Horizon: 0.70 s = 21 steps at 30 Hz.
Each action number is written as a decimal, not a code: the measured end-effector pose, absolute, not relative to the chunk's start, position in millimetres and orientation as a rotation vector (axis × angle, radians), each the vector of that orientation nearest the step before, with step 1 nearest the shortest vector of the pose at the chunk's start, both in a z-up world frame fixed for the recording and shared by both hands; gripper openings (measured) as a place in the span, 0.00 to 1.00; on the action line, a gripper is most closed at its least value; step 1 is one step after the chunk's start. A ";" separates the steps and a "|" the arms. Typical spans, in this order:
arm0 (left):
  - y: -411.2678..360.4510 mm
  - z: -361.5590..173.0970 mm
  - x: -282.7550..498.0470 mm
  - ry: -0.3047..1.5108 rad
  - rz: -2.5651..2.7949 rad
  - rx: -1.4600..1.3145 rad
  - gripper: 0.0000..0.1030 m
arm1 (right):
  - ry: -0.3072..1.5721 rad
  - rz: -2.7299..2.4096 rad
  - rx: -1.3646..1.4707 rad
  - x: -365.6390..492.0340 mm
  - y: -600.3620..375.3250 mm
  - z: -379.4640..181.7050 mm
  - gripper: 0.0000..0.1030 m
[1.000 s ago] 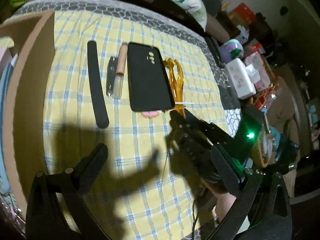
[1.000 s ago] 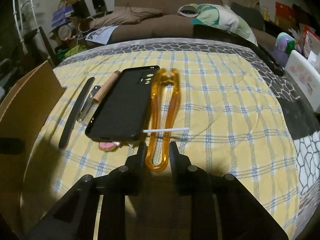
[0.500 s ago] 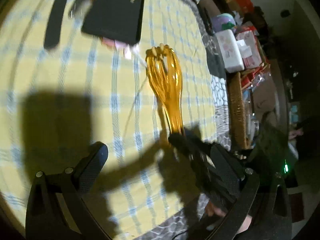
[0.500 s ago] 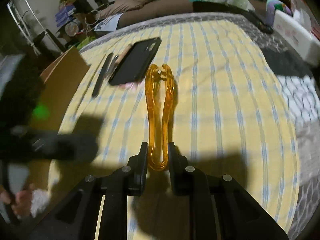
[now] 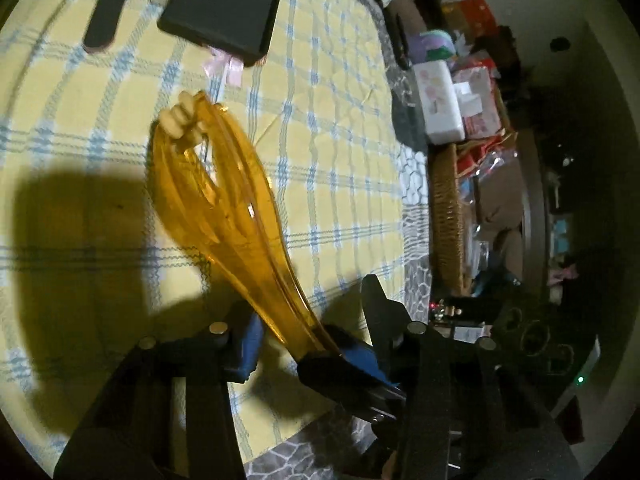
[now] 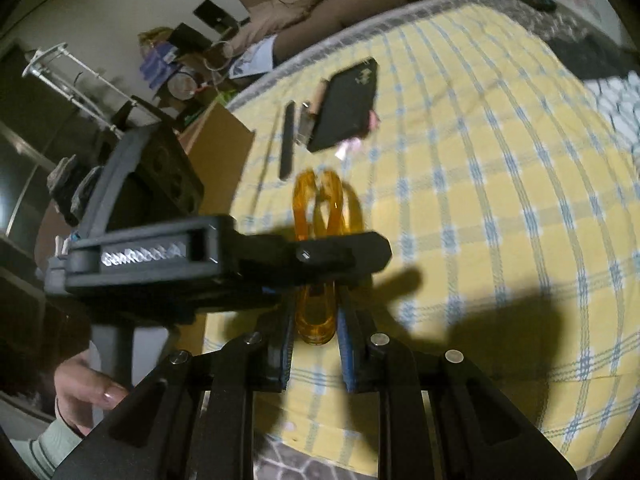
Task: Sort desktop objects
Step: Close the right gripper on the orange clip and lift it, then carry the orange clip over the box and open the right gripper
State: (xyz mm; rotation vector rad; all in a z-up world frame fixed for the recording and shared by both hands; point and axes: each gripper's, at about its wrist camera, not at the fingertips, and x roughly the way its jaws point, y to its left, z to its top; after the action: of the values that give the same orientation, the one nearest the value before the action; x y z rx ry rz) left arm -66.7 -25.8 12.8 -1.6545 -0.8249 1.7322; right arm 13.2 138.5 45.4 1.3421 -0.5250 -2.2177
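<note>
Far to my left sits the cardboard box (image 6: 218, 136), open at the edge of the checked tablecloth (image 6: 500, 200), and I take it for the place sorted things end up, though nothing here proves it. Next along the cloth lie the leftovers in a neat row: a long black strip (image 6: 287, 140), a small metal piece with a wooden-handled tool beside it (too blurred to name), and the black phone case (image 6: 348, 104) with something pink poking out from under its near edge. They lie side by side, apart from what I carry, so I judge them waiting their turn. Nearer to me, lifted off the cloth, is the amber plastic tongs (image 5: 216, 200), the thing in hand just now. My left gripper (image 5: 308, 340) has come in from the side and its jaws are closing, with the tongs' narrow stem between the blue pads (image 5: 246, 344); I cannot tell whether both pads press yet. My right gripper (image 6: 316, 340) holds the looped end of the tongs, jaws narrow, clamped on either flank, which keeps the piece steady and level for the other hand. This looks like a handover, left taking from right, since the box is on the left side.
</note>
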 end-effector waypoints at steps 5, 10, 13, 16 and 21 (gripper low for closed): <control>-47.7 57.2 -65.9 -0.819 1.800 -1.523 0.38 | -0.496 -2.248 1.238 18.3 121.2 77.4 0.18; -94.2 100.1 -69.1 -0.860 1.859 -1.410 0.38 | -0.456 -2.266 1.129 13.0 87.7 113.0 0.18; -130.7 112.9 -77.9 -0.883 1.904 -1.381 0.38 | -0.411 -2.252 1.104 0.2 52.3 127.3 0.18; -168.1 113.0 -93.0 -0.907 1.914 -1.392 0.38 | -0.377 -2.233 1.105 -17.5 10.0 130.4 0.18; -235.4 95.8 -123.1 -1.056 1.887 -1.359 0.38 | -0.376 -2.199 1.152 -49.6 -56.5 117.1 0.18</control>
State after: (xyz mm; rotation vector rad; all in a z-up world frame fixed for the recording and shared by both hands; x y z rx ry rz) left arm -123.1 -235.4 95.8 -1.3594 -1.0562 1.8870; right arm -49.6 -56.5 117.1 1.1519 -0.3761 -2.1994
